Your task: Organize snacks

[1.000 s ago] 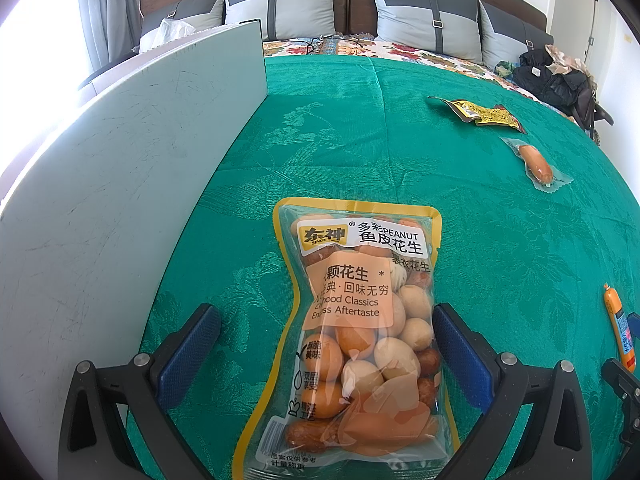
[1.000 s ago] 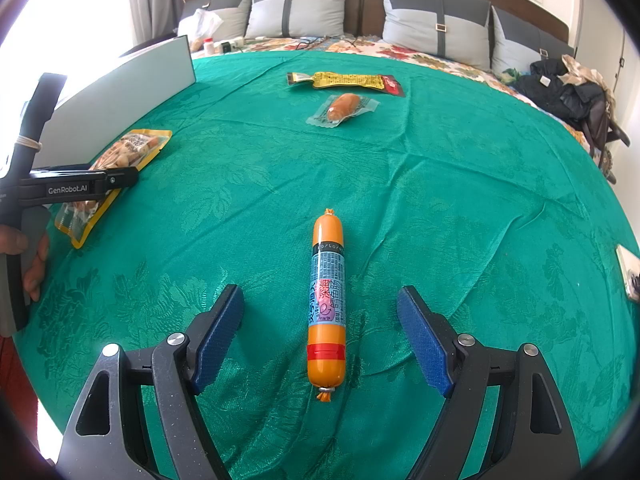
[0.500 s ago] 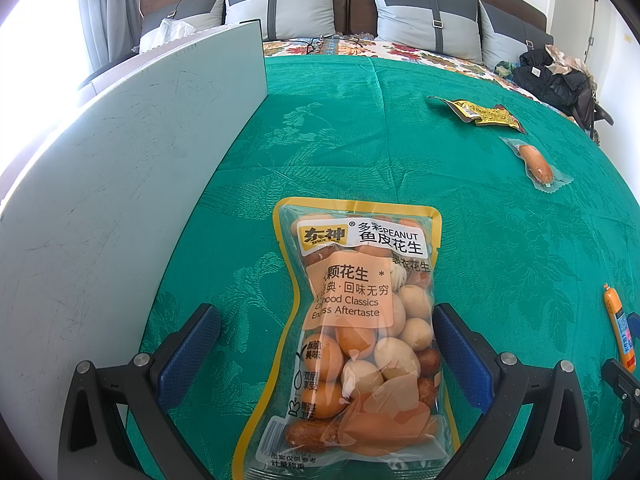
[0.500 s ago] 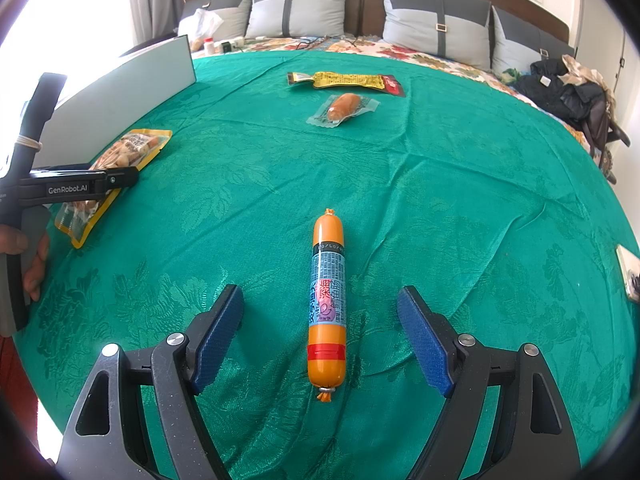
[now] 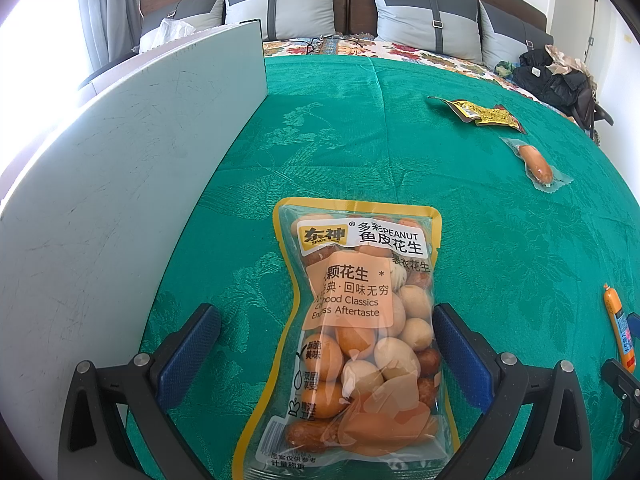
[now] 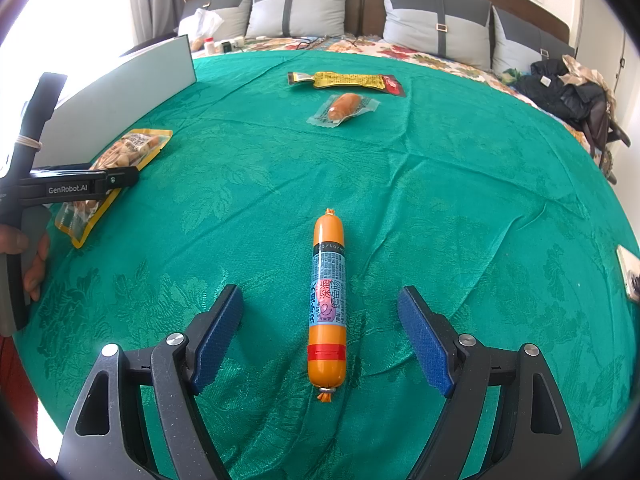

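Left gripper (image 5: 326,344) low over the green cloth (image 5: 360,128), jaws wide, straddling the near half of a peanut bag (image 5: 356,340) that lies flat, label up, close beside a pale board (image 5: 120,184) standing on its left. The right pad looks to be touching or nearly touching the bag's edge; the left pad stands clear. The bag is a soft clear pouch full of loose round nuts — likely light, lumpy, slick film, contents shifting under squeeze. Best hold is probably across the narrowed waist or a flat sealed margin, not the bulging lower belly, where pads could slide off. Right gripper (image 6: 320,336) also spread wide, empty, either side of a sausage stick (image 6: 328,300) lying lengthwise between the pads, touching neither. It looks firm, cylindrical, with a smooth casing — liable to roll or squirt out, so closing across the middle of the blue label seems safest, away from the crimped ends. Farther off on the cloth: a small wrapped sausage (image 6: 344,108) and a yellow flat packet (image 6: 346,80), near each other, both untouched.
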